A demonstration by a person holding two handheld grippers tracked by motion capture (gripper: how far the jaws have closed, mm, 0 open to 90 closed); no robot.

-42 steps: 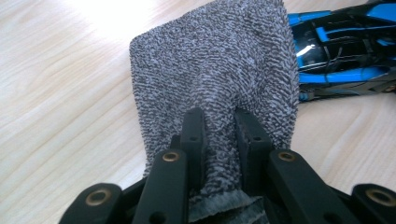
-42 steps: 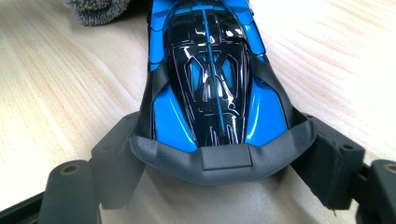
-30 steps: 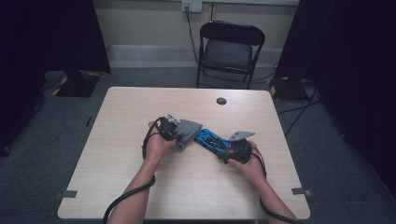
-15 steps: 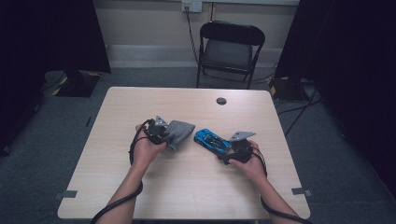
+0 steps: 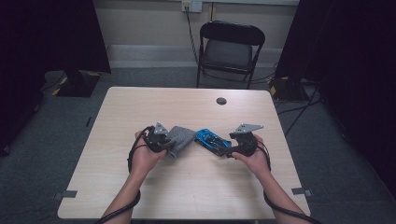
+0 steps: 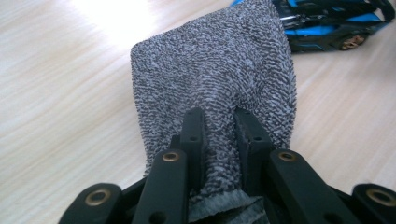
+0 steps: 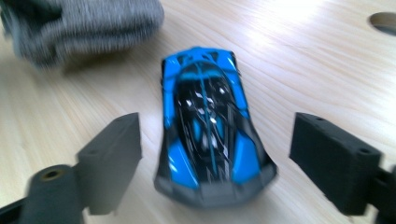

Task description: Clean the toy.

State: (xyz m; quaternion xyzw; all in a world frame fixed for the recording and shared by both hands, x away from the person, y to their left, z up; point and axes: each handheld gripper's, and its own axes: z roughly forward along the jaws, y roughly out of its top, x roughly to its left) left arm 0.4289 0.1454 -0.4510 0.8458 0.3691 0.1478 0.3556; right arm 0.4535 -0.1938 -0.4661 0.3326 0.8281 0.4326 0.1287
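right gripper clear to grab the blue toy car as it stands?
Probably yes. The right gripper is open, its jaws either side of the blue toy car's near end with gaps both sides. The grey cloth, pinched in the left gripper, lies beyond the car, not between.

- One grey cloth [image 5: 181, 139]
- One blue and black toy car [image 5: 212, 141]
- Two hand-held grippers: left gripper [image 5: 164, 145], right gripper [image 5: 229, 150]
- One wooden table [image 5: 187, 186]
- One black folding chair [image 5: 231, 51]

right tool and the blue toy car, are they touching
Apart. In the right gripper view the right tool stands open, with bare table visible between each pad and the sides of the blue toy car.
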